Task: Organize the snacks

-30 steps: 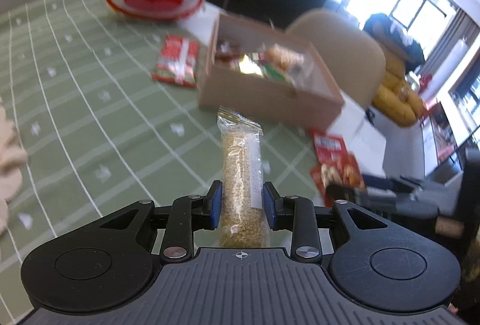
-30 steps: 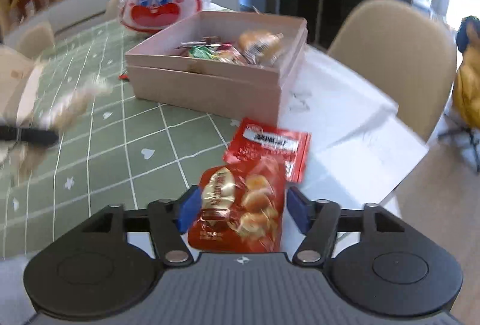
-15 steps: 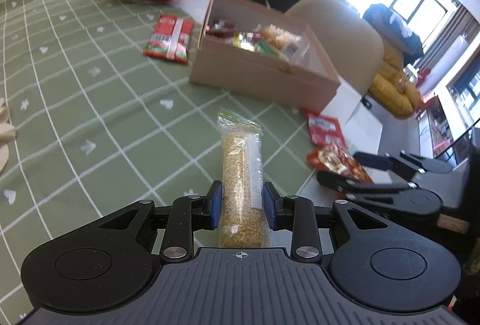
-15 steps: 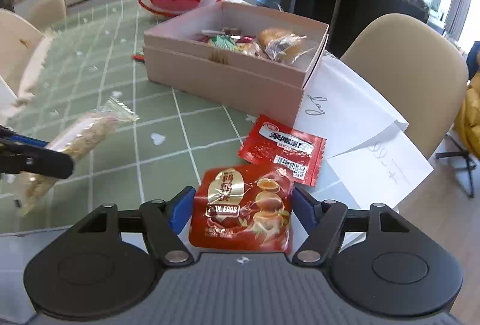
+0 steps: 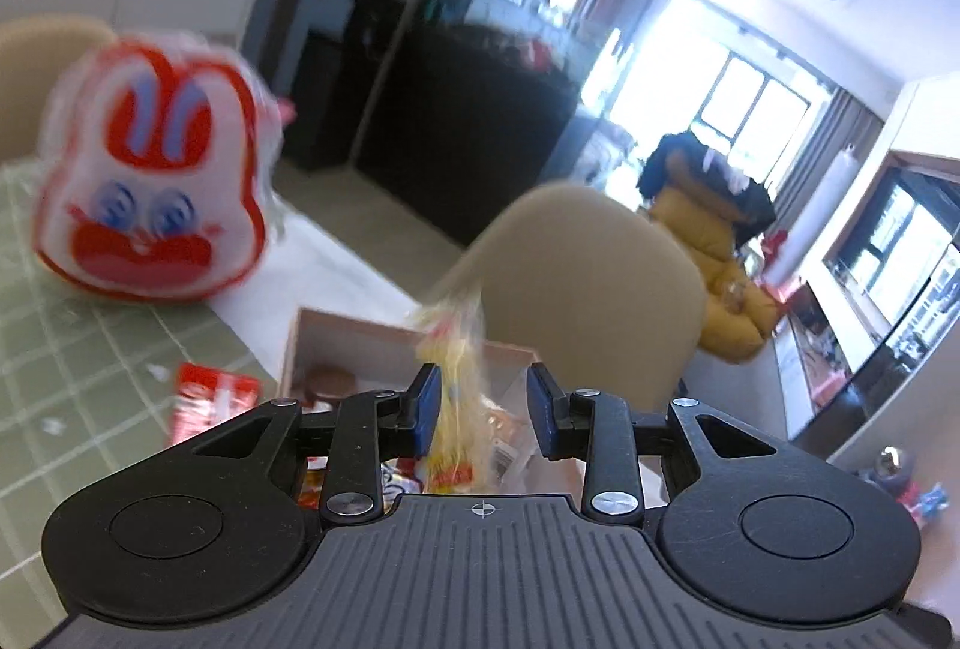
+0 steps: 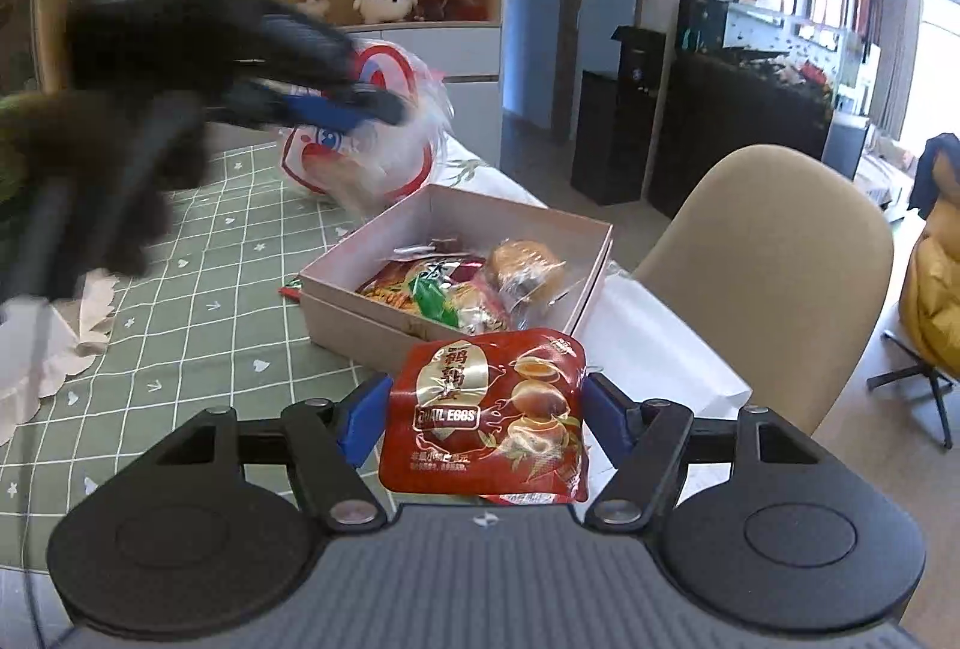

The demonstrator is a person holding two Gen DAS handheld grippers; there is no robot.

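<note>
A living-dining room with a green checked cloth over the worktop (image 6: 198, 301). The open pale pink cardboard box (image 6: 360, 313) is the landmark. The left hand-held gripper (image 5: 483, 412) hangs above the box, jaws narrow, with the clear packet of yellow grain snack (image 5: 451, 409) blurred between them, long axis pointing away over the box; whether the pads still press it I cannot tell. The right hand-held gripper (image 6: 483, 418), just in front of the box's near wall, clamps a red foil quail-egg pouch (image 6: 489, 418). The left one looks nearer to dropping its load.
</note>
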